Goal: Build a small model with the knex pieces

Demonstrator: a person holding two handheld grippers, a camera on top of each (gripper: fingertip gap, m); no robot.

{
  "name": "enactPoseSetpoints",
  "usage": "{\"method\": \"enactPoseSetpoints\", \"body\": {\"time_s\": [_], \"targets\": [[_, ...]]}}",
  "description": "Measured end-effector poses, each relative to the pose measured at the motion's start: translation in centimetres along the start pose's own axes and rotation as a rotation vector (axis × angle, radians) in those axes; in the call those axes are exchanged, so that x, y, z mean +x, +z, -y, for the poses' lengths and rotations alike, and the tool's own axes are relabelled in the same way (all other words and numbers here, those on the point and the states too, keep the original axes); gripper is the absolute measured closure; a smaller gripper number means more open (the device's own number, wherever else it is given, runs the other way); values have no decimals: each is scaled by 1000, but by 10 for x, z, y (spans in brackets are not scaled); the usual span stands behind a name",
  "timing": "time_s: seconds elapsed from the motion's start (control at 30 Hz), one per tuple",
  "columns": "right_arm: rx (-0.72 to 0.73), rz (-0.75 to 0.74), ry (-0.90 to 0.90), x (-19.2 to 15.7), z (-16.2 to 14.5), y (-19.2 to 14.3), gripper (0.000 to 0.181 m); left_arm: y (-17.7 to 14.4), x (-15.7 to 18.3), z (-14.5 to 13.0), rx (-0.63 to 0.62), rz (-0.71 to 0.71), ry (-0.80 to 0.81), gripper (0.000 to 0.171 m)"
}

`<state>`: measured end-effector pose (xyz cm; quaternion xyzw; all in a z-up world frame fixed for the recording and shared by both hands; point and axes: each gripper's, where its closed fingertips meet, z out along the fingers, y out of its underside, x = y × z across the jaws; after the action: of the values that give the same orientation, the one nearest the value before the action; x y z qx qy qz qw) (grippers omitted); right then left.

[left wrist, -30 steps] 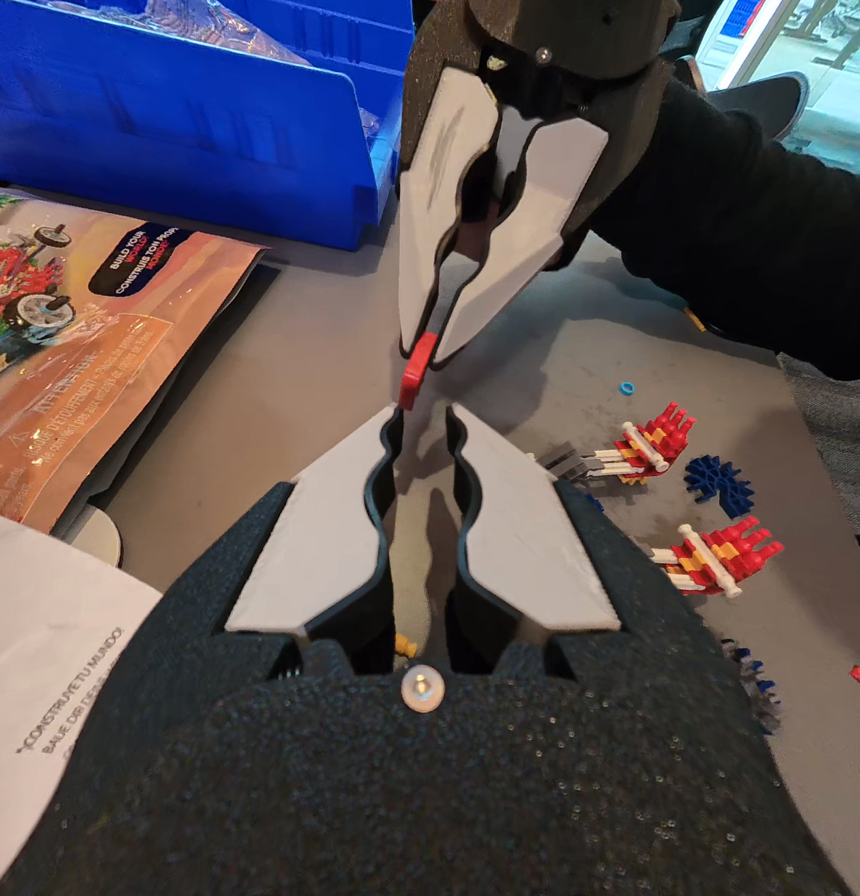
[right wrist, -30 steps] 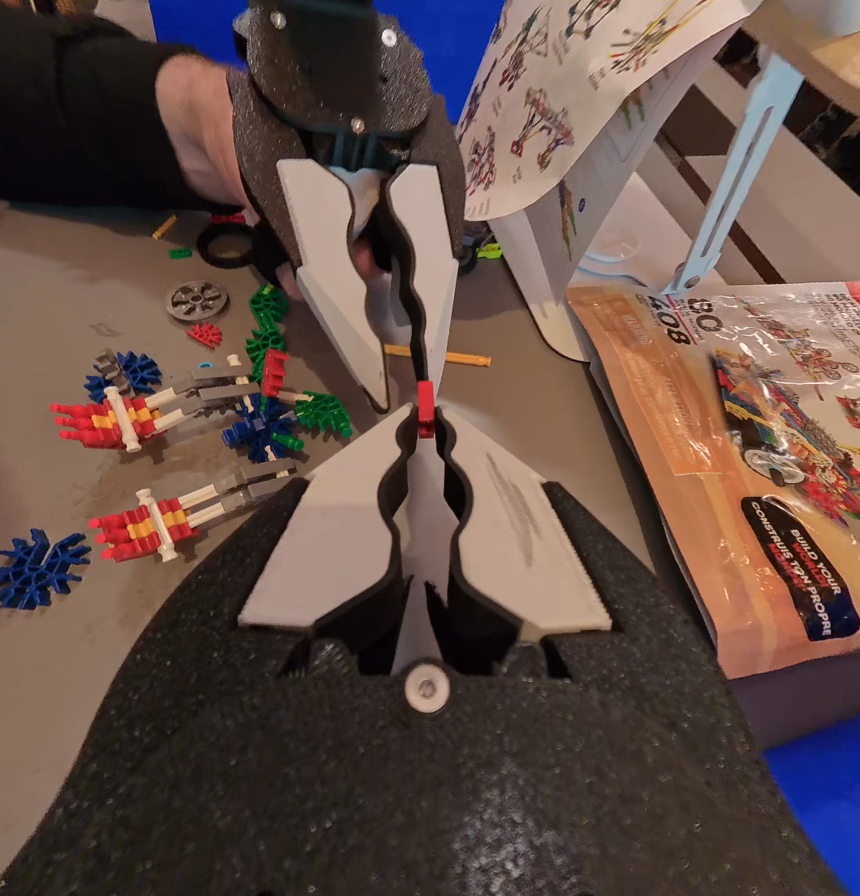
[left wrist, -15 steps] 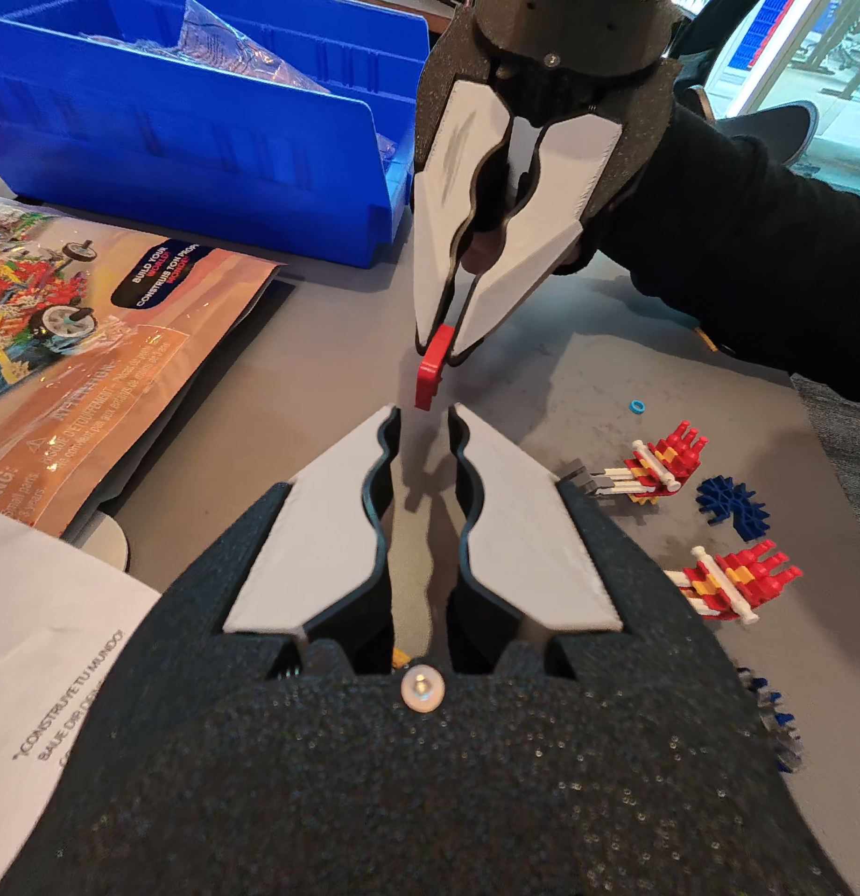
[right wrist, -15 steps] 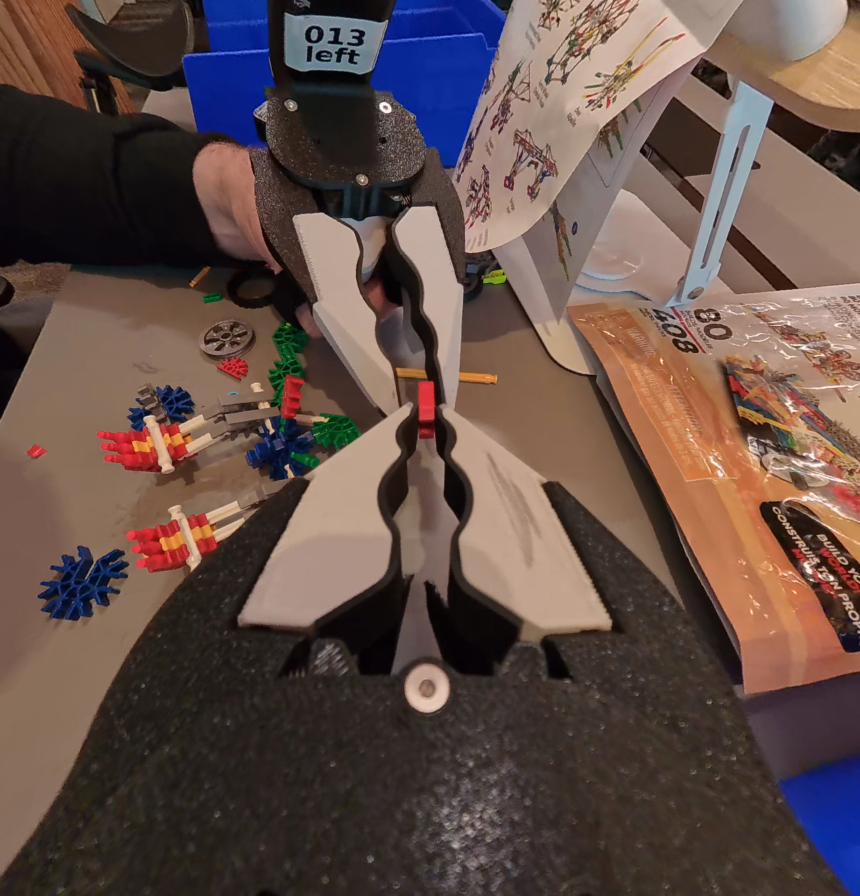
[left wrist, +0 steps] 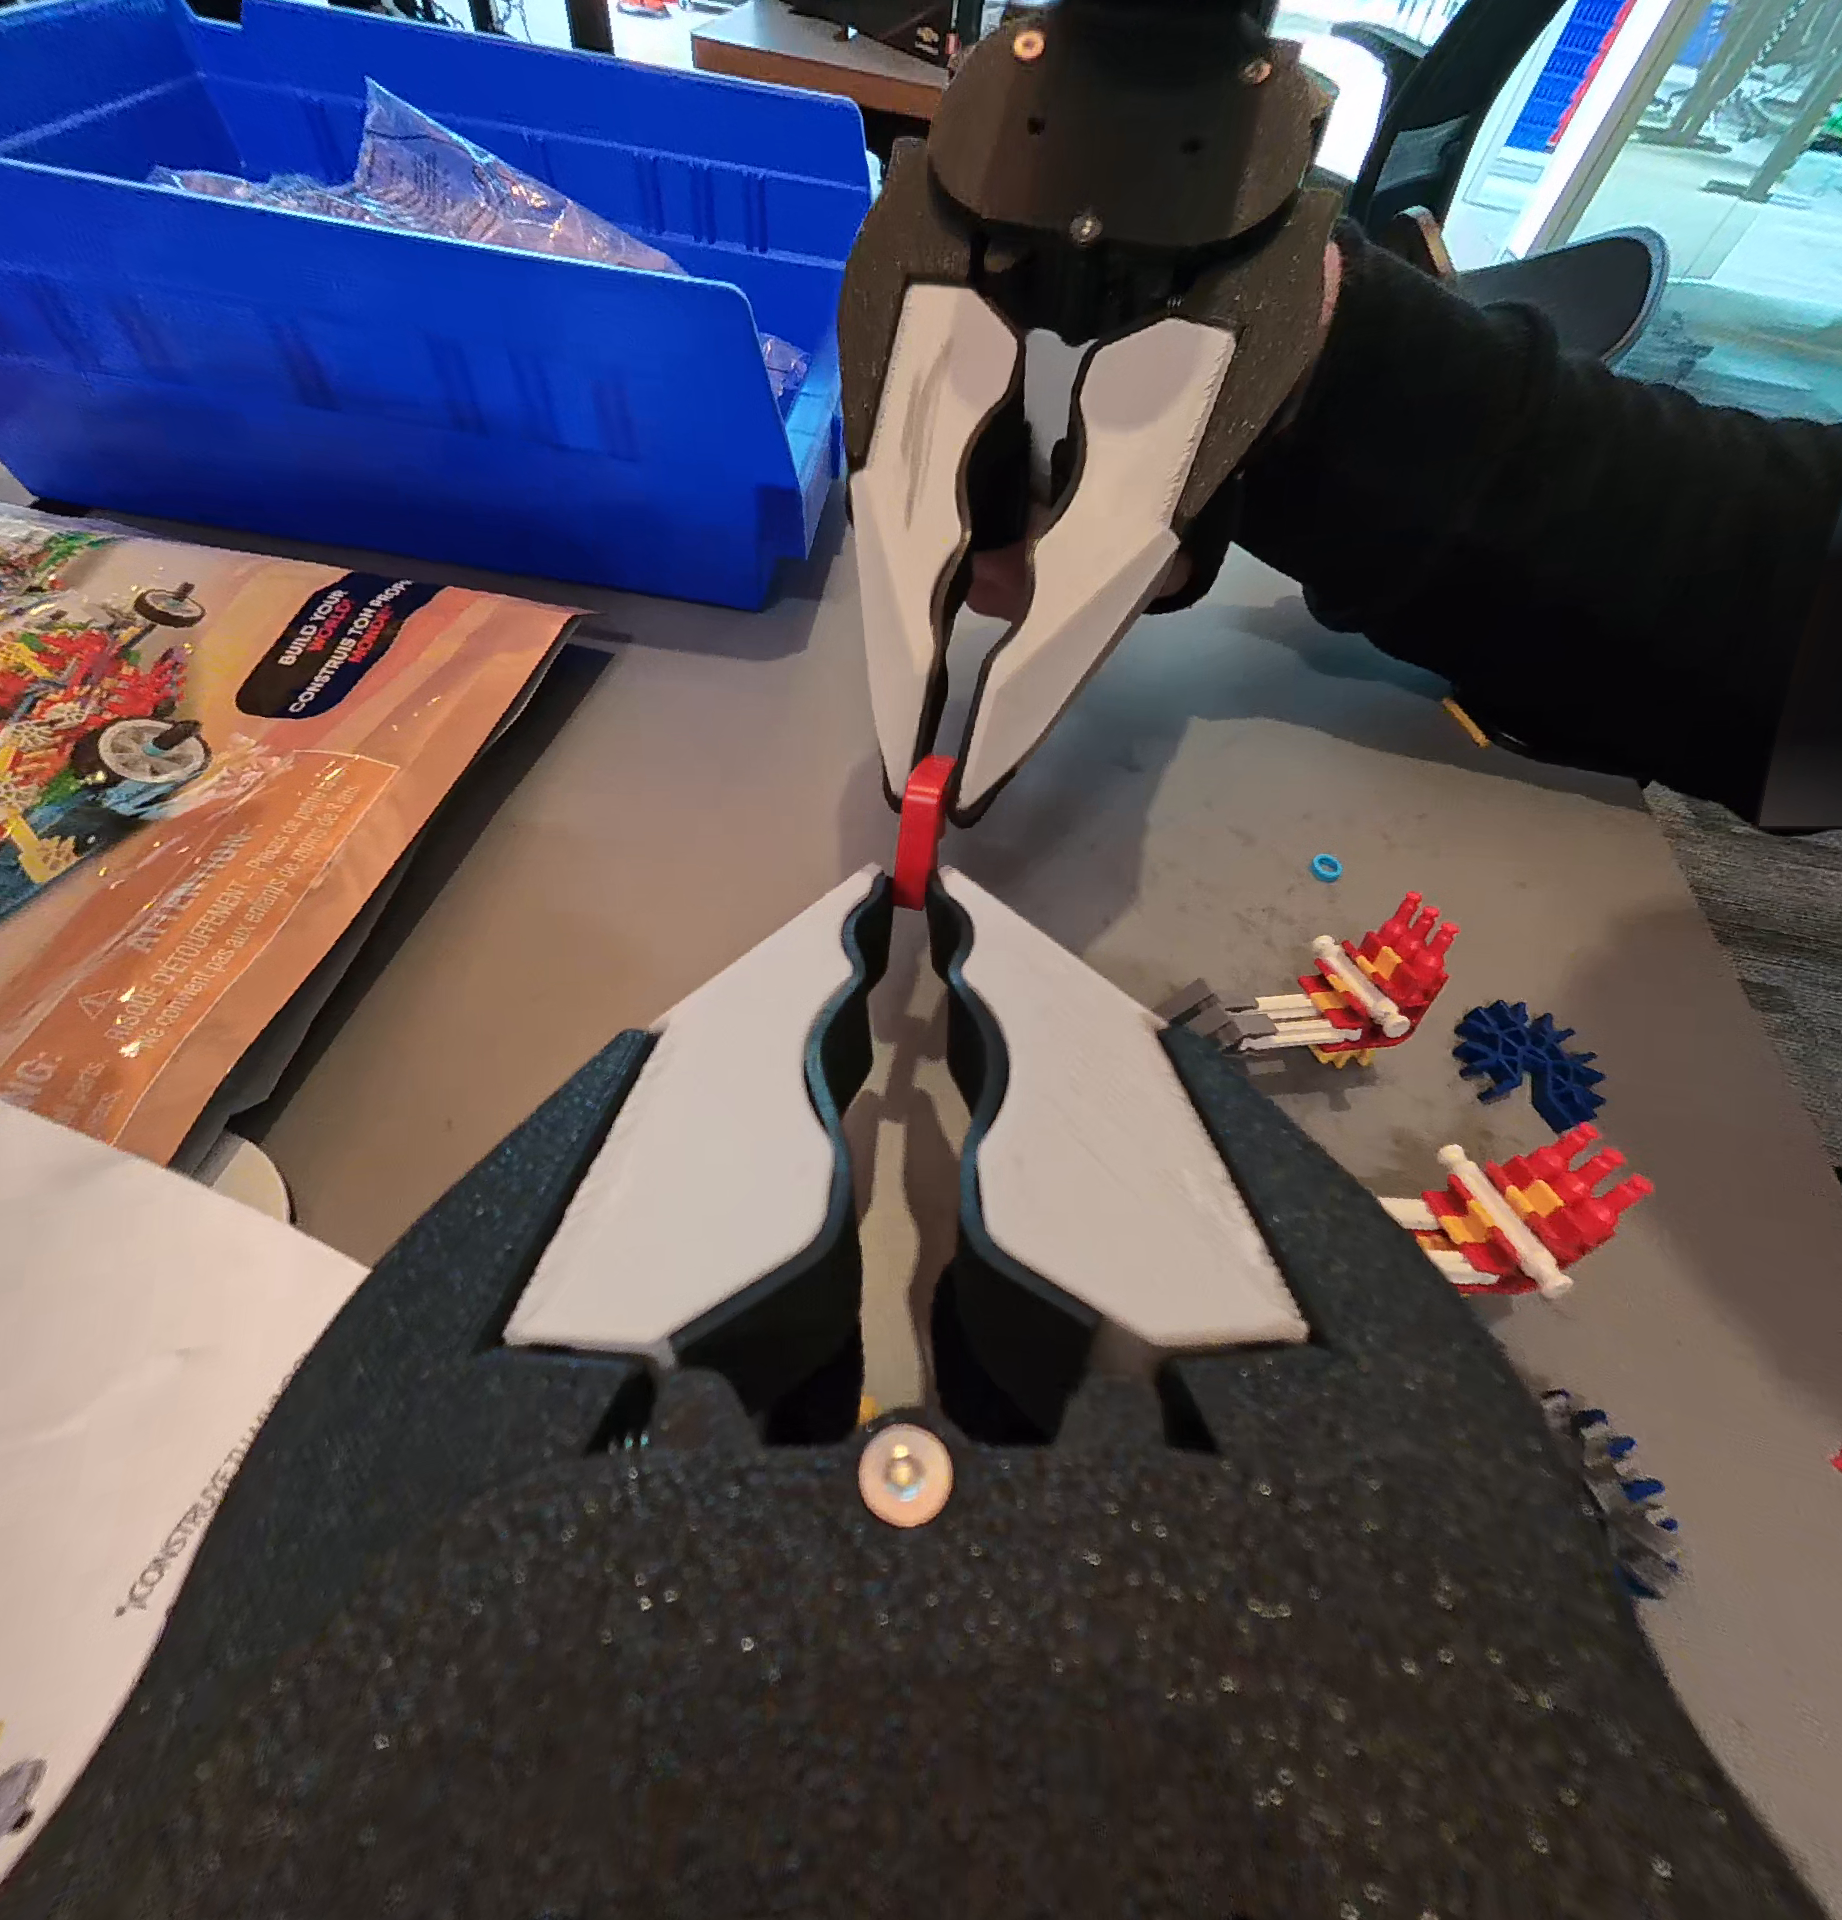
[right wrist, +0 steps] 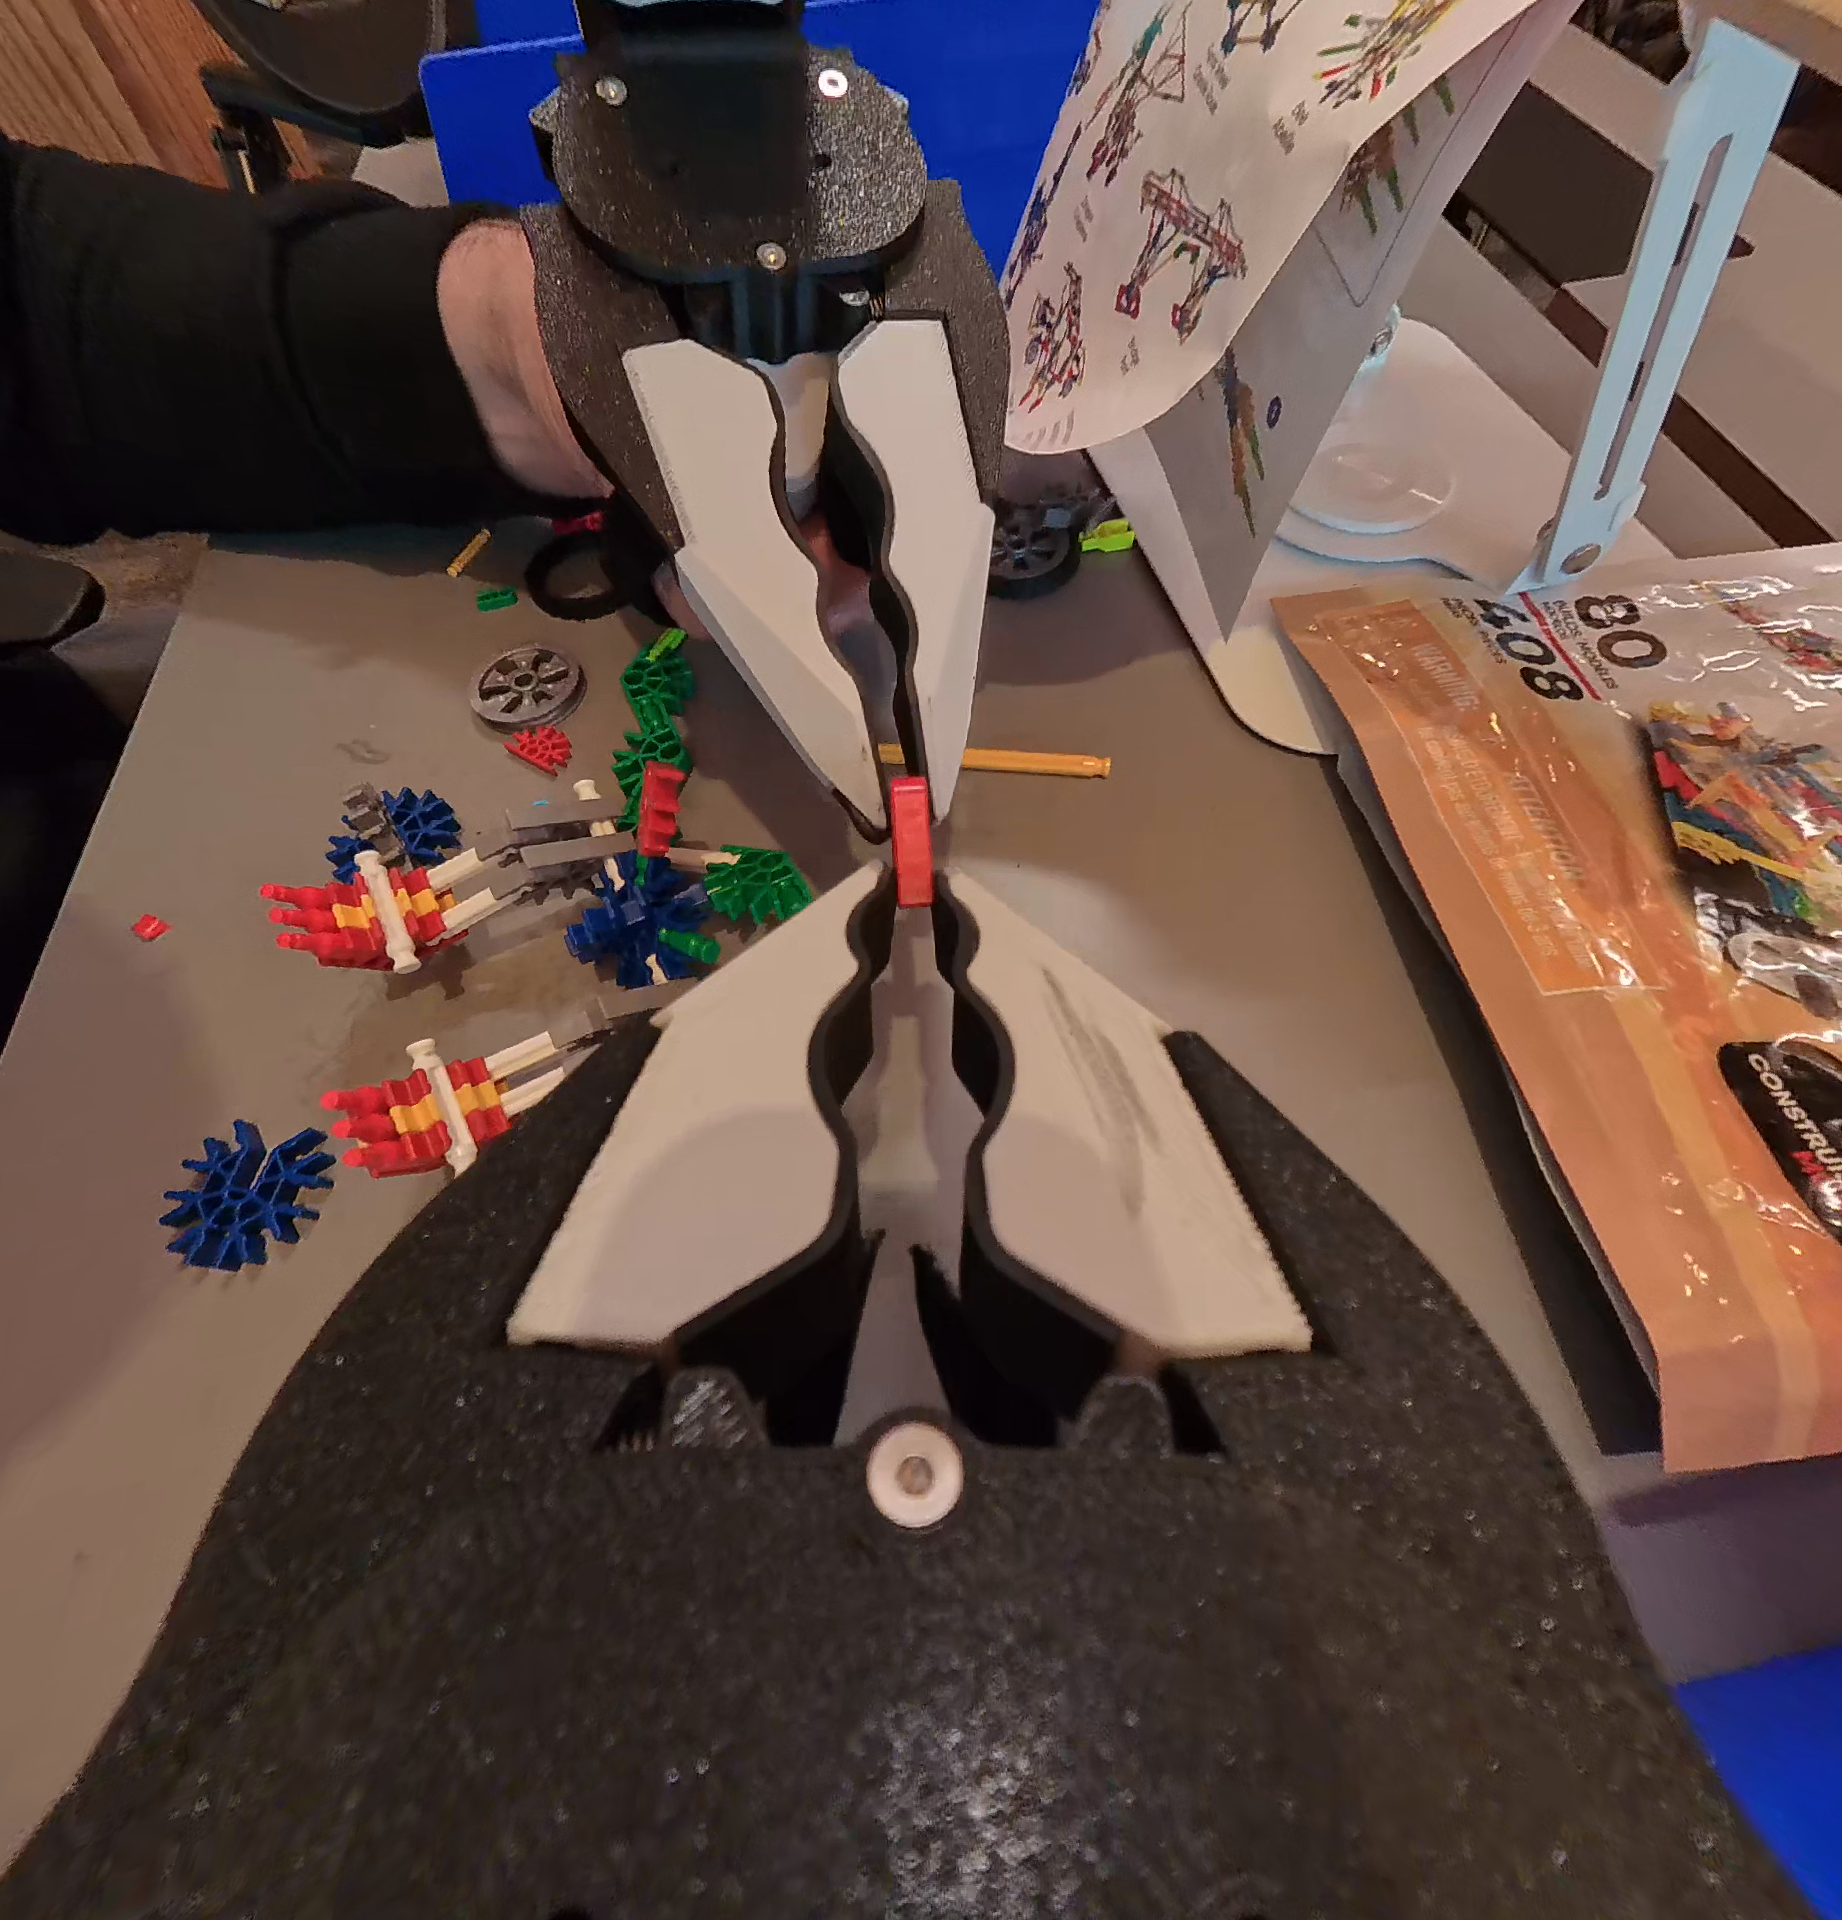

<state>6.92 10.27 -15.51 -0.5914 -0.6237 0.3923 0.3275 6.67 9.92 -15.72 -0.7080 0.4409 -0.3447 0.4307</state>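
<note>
A small red connector piece [left wrist: 922,831] hangs in the air above the grey table [left wrist: 688,831], held at both ends. My left gripper [left wrist: 909,883] is shut on its near end in the left wrist view. My right gripper [left wrist: 922,795] comes in from the far side, tips down, and is shut on the other end. In the right wrist view the same red piece [right wrist: 909,847] sits between my right gripper [right wrist: 912,888] and the facing left gripper [right wrist: 901,816]. A hand in a black sleeve [left wrist: 1519,540] holds the right gripper.
A blue bin [left wrist: 377,343] stands at the back left, with an orange toy bag [left wrist: 221,810] in front of it and a white leaflet [left wrist: 86,1403] nearer. Two red-yellow-white assemblies [left wrist: 1364,987] [left wrist: 1519,1216], blue connectors [right wrist: 242,1195], green connectors [right wrist: 657,717], a grey wheel [right wrist: 527,686] and a yellow rod [right wrist: 1031,762] lie on the table. Left and right tips are no more than a few centimetres apart. It is some 10 cm from my left tips to the yellow rod [right wrist: 1031,762].
My left gripper was open and apart from the red piece; it has now closed on the piece's free end. The right gripper has kept its hold and moved the piece closer.
</note>
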Motion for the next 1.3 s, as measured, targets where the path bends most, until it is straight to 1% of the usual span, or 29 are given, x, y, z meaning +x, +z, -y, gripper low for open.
{"method": "enactPoseSetpoints", "body": {"time_s": [0.2,0.37,0.43,0.5,0.6,0.7,0.77,0.83,1.03,1.13,1.23,1.3], "targets": [[-32,19,18,-2,-6,1,175,1,2,0,1,-11,-1,166],[-132,18,0,-4,-24,8,174,4,5,-9,-56,-20,21,166],[-124,10,-13,-3,-22,6,172,3,6,-9,-68,-18,33,166],[-86,0,-22,-2,-14,3,169,0,7,-6,-71,-18,38,166],[-33,1,-42,-5,-2,2,168,-1,8,-10,-102,-20,55,166],[-65,2,-56,-7,-7,8,168,1,11,-13,-118,-33,62,166],[-96,13,-67,-10,-12,13,174,2,11,-15,-128,-27,69,166],[-114,7,-75,-10,-15,15,174,2,11,-16,-128,-27,70,166],[-107,22,-64,-11,-15,14,175,2,11,-10,-92,-30,57,165],[-89,25,-56,-10,-13,14,175,1,13,-11,-88,-60,38,157],[-62,31,-45,-11,-8,13,176,2,13,-12,-84,-61,34,159],[-53,39,-42,-12,-7,12,175,1,11,-11,-71,-57,32,165]]}}
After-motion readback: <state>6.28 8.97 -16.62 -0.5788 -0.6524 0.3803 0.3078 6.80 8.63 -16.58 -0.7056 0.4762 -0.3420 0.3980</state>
